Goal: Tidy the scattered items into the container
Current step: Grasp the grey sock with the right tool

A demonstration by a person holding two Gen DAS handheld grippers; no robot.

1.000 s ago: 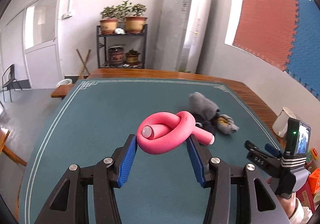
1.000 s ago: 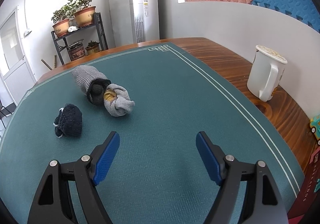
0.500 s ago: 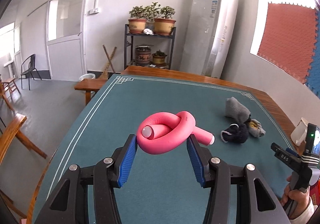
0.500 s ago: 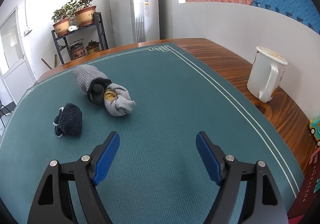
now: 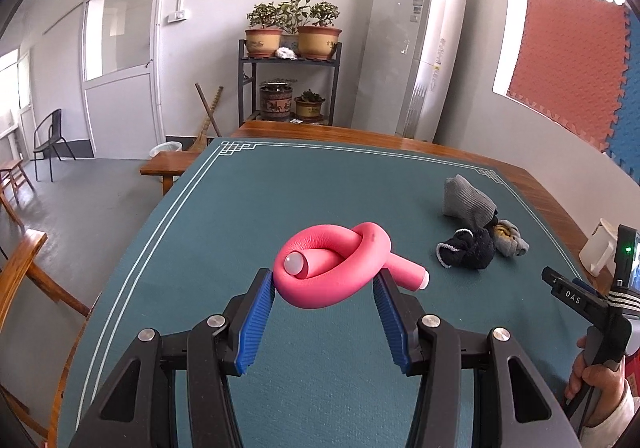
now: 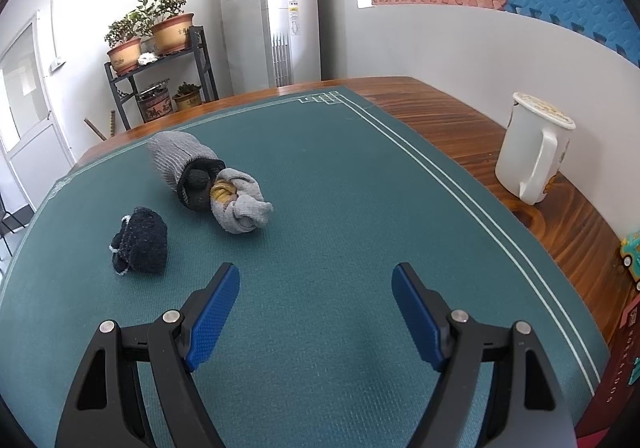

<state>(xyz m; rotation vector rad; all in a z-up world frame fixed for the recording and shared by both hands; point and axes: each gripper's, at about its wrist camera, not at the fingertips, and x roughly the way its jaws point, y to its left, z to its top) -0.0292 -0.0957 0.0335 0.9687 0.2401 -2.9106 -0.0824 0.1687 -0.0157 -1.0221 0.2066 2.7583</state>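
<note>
Carefully carry the knotted pink foam tube [image 5: 334, 272] clenched in the left gripper [image 5: 324, 288] toward the unseen container, right gripper [image 6: 316, 308] released.

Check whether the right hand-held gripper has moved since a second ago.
No. In its own wrist view the right hand-held gripper frames the white mug and dark sock bundle exactly as before.

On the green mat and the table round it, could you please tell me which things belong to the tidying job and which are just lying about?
For the job:
- pink foam tube, held in the left gripper
- dark sock ball
- grey sock bundle

Just lying about:
- white mug
- potted plants on the shelf
- air conditioner

No container is in view.
</note>
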